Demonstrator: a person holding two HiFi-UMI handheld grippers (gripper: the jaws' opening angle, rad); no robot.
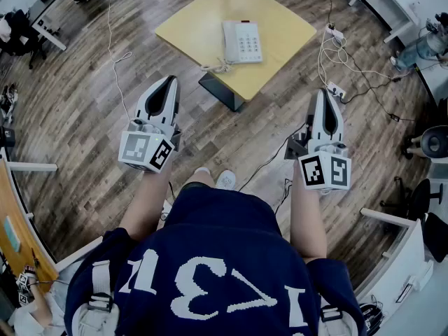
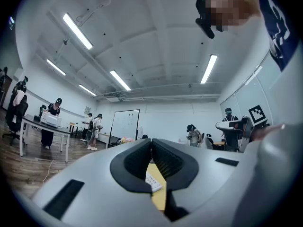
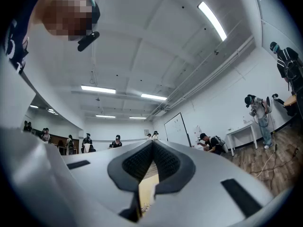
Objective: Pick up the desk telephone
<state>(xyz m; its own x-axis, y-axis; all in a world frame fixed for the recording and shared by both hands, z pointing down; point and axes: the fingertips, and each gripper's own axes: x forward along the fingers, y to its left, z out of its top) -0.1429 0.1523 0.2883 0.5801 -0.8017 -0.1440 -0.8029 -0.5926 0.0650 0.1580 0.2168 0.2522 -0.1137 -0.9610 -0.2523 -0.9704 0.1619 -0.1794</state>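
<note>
- the left tongs (image 1: pixel 169 81) are closed, tips together with nothing between them, held in the air at the near left, not touching the desk
- the right tongs (image 1: pixel 325 93) are closed and empty too, at the near right
- the desk telephone (image 1: pixel 242 41) lies flat on the yellow desk (image 1: pixel 280 19), farther off, between the two tongs, handset on its left, keypad on its right
- its coiled cord (image 1: pixel 218 66) lies by the desk's near edge
- cables (image 1: pixel 336 54) trail over the wooden floor (image 1: pixel 84 103) right of the desk

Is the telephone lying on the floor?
No, the desk telephone sits on top of the yellow table.
</note>
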